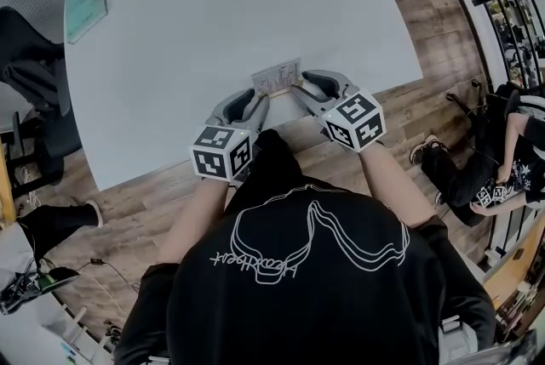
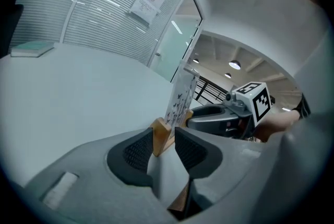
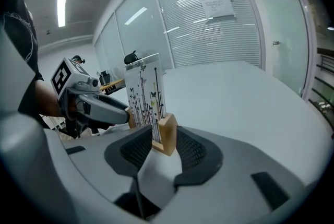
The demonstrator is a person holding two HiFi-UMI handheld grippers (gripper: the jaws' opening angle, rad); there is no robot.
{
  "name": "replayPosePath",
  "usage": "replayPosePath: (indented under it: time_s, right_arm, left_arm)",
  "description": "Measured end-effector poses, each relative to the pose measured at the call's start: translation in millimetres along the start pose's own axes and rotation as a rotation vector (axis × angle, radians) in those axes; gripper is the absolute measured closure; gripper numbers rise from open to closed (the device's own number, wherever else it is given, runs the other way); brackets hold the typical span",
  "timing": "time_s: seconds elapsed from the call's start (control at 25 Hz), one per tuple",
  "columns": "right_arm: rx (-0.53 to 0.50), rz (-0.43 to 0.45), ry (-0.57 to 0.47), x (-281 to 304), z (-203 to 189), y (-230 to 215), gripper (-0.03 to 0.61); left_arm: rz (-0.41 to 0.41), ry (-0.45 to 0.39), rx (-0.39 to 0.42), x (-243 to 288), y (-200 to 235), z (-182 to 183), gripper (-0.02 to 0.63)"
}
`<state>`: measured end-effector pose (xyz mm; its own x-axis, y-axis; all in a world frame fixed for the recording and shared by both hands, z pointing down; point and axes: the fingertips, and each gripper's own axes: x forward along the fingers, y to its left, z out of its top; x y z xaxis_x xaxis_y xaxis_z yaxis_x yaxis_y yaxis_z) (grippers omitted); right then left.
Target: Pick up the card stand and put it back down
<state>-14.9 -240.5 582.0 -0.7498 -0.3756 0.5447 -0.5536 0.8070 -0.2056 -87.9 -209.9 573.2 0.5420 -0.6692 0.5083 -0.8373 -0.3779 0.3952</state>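
Observation:
The card stand (image 1: 277, 79), a wooden base with a printed card upright in it, rests on the white table (image 1: 213, 14) near its front edge. My left gripper (image 1: 260, 102) is at the stand's left end. In the left gripper view the wooden base (image 2: 162, 137) lies between the jaws of the left gripper (image 2: 164, 147), against one pad with a thin gap at the other. My right gripper (image 1: 300, 89) is at the right end. There the base (image 3: 167, 134) stands between the spread jaws of the right gripper (image 3: 163, 147), unpressed. Both grippers are open.
A teal book (image 1: 85, 2) lies at the table's far left corner. A dark office chair (image 1: 34, 74) stands left of the table. A seated person (image 1: 502, 159) is off to the right on the wooden floor. The table's front edge runs just under the grippers.

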Motion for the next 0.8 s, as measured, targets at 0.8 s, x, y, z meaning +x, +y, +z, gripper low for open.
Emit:
replayPosePath:
  time_s: [0.8]
  right_arm:
    - [-0.015, -0.011, -0.014, 4.5, -1.1, -2.7, 0.476]
  left_arm:
    - [0.023, 0.007, -0.004, 3.8, 4.8, 0.4, 0.499]
